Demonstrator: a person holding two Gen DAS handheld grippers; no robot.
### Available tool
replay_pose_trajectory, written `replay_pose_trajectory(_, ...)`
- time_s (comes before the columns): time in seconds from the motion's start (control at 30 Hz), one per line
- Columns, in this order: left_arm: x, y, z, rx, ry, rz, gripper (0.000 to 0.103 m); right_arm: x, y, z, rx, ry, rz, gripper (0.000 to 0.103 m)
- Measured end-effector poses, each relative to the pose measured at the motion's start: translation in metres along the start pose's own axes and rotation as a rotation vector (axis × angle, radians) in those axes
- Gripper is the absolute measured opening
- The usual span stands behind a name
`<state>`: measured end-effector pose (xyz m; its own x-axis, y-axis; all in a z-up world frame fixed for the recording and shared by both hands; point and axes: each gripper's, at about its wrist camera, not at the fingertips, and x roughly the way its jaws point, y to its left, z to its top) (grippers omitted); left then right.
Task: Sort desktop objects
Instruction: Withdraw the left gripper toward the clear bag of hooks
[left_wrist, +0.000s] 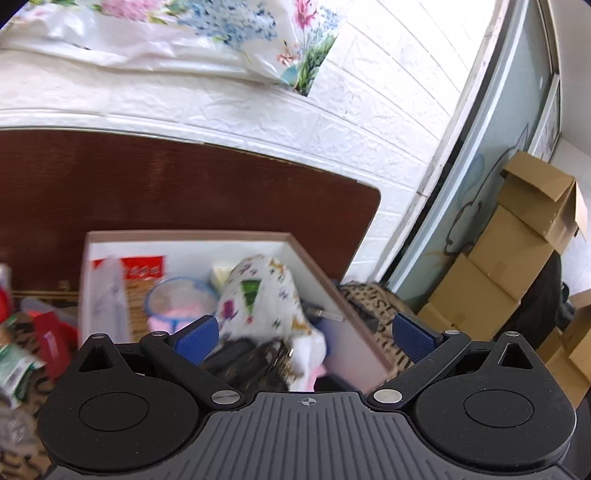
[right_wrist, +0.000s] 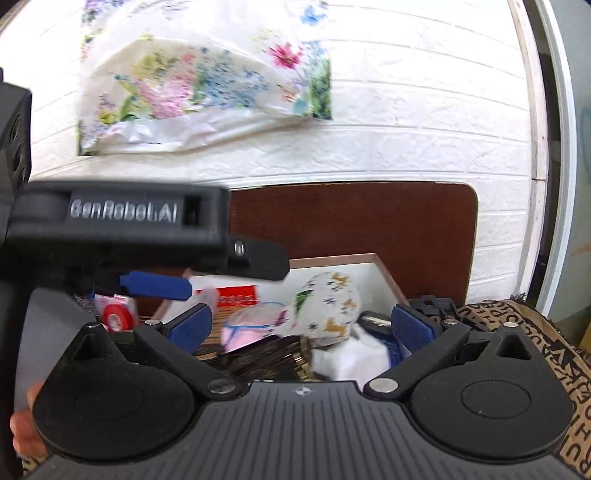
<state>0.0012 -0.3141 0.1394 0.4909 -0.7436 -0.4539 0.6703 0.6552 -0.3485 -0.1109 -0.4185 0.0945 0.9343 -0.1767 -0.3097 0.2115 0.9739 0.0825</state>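
A white box (left_wrist: 314, 266) (right_wrist: 384, 273) with a brown rim holds sorted items: a white cloth with coloured prints (left_wrist: 262, 295) (right_wrist: 328, 306), a pink and blue round item (left_wrist: 177, 302) (right_wrist: 251, 325), a red-labelled pack (left_wrist: 144, 269) (right_wrist: 236, 295) and a dark folded item (left_wrist: 247, 362) (right_wrist: 266, 358). My left gripper (left_wrist: 304, 334) hangs open above the box's near end, nothing between its blue pads. My right gripper (right_wrist: 299, 326) is open too, over the same box. The left gripper's body (right_wrist: 122, 225) crosses the right wrist view at the left.
A dark brown board (left_wrist: 166, 188) stands behind the box against a white brick wall. Red tape (right_wrist: 116, 317) and loose packets (left_wrist: 22, 350) lie left of the box. A patterned cloth (right_wrist: 535, 332) covers the table. Cardboard boxes (left_wrist: 517, 258) stack at the right.
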Motion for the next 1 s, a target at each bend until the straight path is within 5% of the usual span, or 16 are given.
replay_pose_trajectory(0.2, -0.039, 0.013, -0.045, -0.014, 0.032, 0.043, 0.103, -0.024, 0.031, -0.019, 0.015, 0.002, 0.043, 0.103)
replay_pose_trajectory(0.5, -0.1, 0.042, -0.107, -0.024, -0.025, 0.123, 0.103, -0.051, 0.085, -0.065, -0.011, 0.04, 0.105, 0.103)
replay_pose_trajectory(1.0, -0.157, 0.143, -0.167, -0.227, -0.027, 0.303, 0.103, -0.025, 0.182, -0.118, -0.085, 0.179, 0.28, 0.103)
